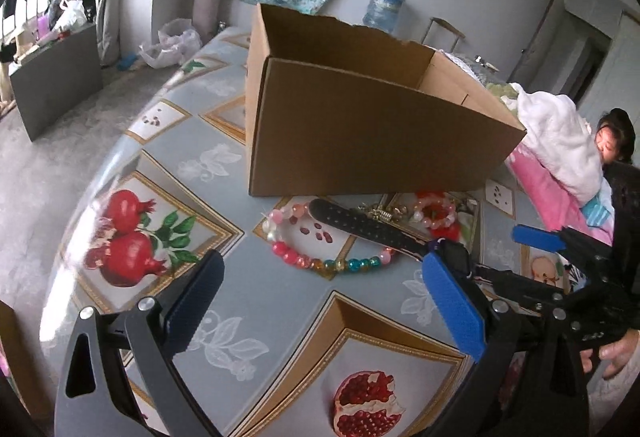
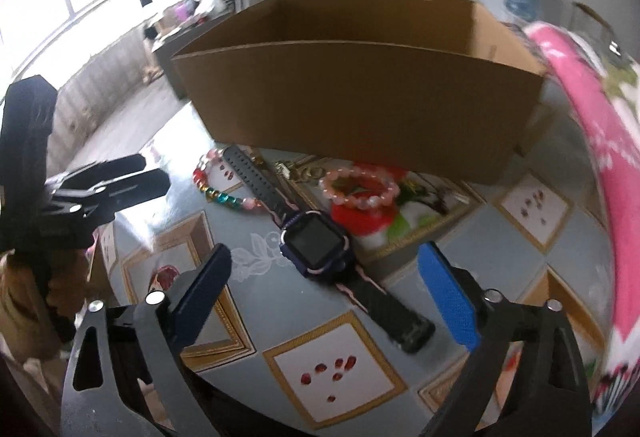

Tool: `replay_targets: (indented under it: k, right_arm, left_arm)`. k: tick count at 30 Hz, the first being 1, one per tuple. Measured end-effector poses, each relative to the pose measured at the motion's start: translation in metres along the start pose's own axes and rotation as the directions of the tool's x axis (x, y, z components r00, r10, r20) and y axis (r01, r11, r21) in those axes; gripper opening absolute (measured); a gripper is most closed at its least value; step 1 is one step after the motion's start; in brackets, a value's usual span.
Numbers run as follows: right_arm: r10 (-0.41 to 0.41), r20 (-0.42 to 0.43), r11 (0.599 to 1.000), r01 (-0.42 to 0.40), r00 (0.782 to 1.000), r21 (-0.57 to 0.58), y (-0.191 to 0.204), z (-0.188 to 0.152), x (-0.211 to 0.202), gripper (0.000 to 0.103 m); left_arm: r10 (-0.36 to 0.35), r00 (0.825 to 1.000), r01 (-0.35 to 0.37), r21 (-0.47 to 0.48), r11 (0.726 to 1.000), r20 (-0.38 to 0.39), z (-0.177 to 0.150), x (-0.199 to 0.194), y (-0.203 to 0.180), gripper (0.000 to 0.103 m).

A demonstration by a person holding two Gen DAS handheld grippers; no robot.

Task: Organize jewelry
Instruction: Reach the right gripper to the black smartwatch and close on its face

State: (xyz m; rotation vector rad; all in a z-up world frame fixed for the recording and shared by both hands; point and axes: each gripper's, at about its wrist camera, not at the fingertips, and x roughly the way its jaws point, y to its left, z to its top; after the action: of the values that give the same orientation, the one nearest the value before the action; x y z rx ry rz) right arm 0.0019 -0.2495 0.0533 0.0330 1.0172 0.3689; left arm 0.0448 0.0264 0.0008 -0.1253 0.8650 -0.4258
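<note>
crowding the watch (image 2: 318, 249): bracelets (image 2: 360, 189), cardboard box (image 2: 360, 97) behind; both jaws apart, empty.

No text, brand, number or sign could be read in either view. The water bottle (image 1: 385, 8) by the far wall carried a pale label too blurred to make out, the cardboard box (image 1: 360, 125) showed plain brown walls, and the watch (image 2: 316, 249) screen was dark.
</note>
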Motion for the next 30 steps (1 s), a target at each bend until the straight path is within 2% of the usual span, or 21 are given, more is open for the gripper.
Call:
replay_targets:
  k: [6,12,16,19,20,22,25,28,30]
  right_arm:
    - [0.028,-0.077,0.993,-0.037,0.997,-0.115,0.01,0.008,0.023,0.077]
    - [0.007,-0.113,0.979,-0.03,0.994,-0.201,0.019,0.01,0.036,0.068]
    - [-0.023,-0.13,0.971,-0.009,0.991,-0.239,0.019,0.014,0.048,0.068]
    - [-0.031,-0.142,0.965,-0.007,0.989,-0.262,0.02,0.011,0.055,0.067]
    - [-0.028,-0.149,0.964,-0.013,0.988,-0.266,0.019,0.01,0.058,0.063]
    - [-0.013,-0.152,0.964,-0.028,0.988,-0.265,0.021,0.009,0.063,0.061]
    - [0.004,-0.146,0.966,-0.042,0.989,-0.256,0.02,0.009,0.068,0.058]
    - [0.018,-0.14,0.97,-0.052,0.99,-0.239,0.016,0.012,0.066,0.047]
    - [0.063,-0.143,0.977,-0.09,0.988,-0.191,0.008,0.015,0.066,0.048]
  left_arm:
    - [-0.039,0.999,0.039,-0.002,0.999,-0.004,-0.005,0.007,-0.001,0.096]
    - [-0.079,0.997,0.078,0.031,0.996,0.028,-0.005,0.005,-0.004,0.079]
    - [-0.114,0.993,0.114,0.026,0.993,0.015,-0.002,0.011,-0.004,0.063]
    - [-0.128,0.992,0.128,0.014,0.992,0.002,0.001,0.017,-0.002,0.055]
    - [-0.135,0.991,0.135,0.008,0.991,-0.003,0.002,0.019,-0.002,0.054]
    - [-0.144,0.99,0.144,-0.003,0.99,-0.011,0.004,0.022,-0.001,0.049]
    - [-0.153,0.988,0.152,-0.025,0.988,-0.03,0.006,0.028,0.001,0.048]
    - [-0.165,0.985,0.163,-0.052,0.985,-0.05,0.009,0.032,0.004,0.048]
    - [-0.185,0.981,0.179,-0.079,0.981,-0.066,0.01,0.036,0.005,0.048]
